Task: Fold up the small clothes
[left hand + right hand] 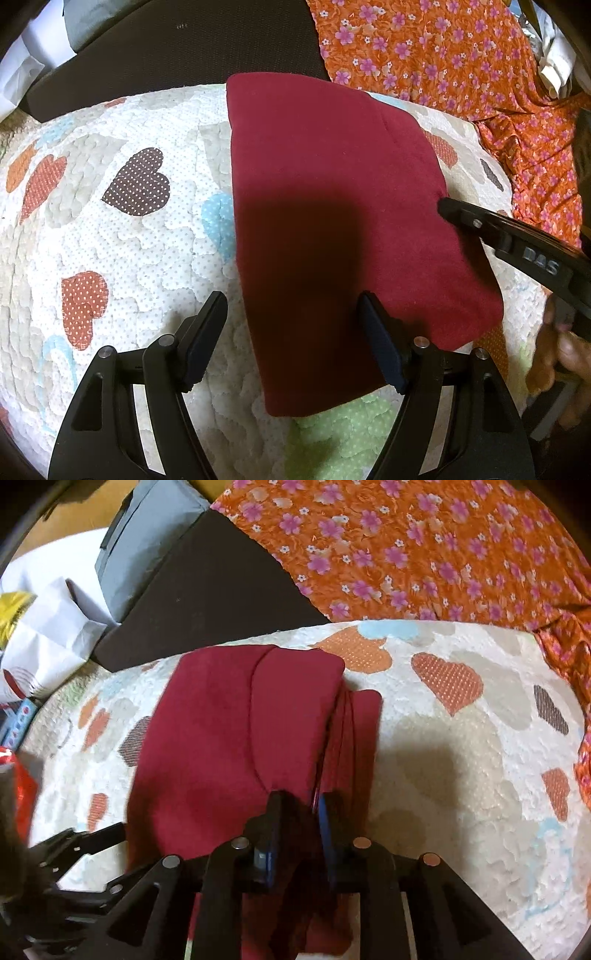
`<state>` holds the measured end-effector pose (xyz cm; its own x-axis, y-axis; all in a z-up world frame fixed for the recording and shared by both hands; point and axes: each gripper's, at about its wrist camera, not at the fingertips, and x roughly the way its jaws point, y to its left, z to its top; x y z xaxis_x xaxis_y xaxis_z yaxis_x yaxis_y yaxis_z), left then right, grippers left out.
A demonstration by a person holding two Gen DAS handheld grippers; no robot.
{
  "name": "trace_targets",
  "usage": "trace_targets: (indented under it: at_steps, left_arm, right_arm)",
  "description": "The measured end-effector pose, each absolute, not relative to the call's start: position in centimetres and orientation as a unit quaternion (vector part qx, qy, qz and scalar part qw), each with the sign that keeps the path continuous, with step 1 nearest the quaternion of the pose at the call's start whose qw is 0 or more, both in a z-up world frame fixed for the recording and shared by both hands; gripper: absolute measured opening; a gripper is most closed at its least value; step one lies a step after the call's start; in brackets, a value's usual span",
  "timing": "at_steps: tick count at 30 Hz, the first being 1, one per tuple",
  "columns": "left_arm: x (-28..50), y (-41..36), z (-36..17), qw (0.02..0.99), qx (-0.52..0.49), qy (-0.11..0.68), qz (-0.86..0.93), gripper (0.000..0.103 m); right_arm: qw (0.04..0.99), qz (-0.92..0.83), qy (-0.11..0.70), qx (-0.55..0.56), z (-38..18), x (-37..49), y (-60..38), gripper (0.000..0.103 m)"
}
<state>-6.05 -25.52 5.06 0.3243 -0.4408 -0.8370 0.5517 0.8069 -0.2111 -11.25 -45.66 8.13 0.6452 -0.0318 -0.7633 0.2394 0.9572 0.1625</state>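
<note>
A dark red garment [332, 192] lies folded into a long strip on a white quilt with heart patches [129, 240]. My left gripper [291, 306] is open, its jaws straddling the strip's near left edge just above the cloth. My right gripper [299, 801] is shut on the red garment's [229, 731] right edge, with layered folds bunched between its pads. From the left wrist view the right gripper [443, 206] reaches in from the right and touches the cloth's right edge. The left gripper [92, 838] shows at the lower left of the right wrist view.
An orange flowered cloth [461, 66] lies at the back right of the quilt. A dark flat cushion [207, 590] and a grey box [144, 542] sit at the back left. White paper bags [48, 635] and a red packet [22, 786] lie at the left.
</note>
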Motion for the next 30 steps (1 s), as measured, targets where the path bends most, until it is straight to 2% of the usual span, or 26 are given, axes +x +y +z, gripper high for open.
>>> trace_targets:
  at_steps: [2,30]
  left_arm:
    - [-5.8,-25.3,5.3,0.808,0.045,0.5,-0.307,0.074]
    - [-4.5,-24.1,7.0,0.837,0.012,0.47,-0.281,0.074]
  right_arm:
    - [0.901,-0.076,0.41,0.123,8.7,-12.1,-45.3,0.021]
    - [0.902,-0.09,0.409,0.106,9.6,-12.8,-43.8,0.024]
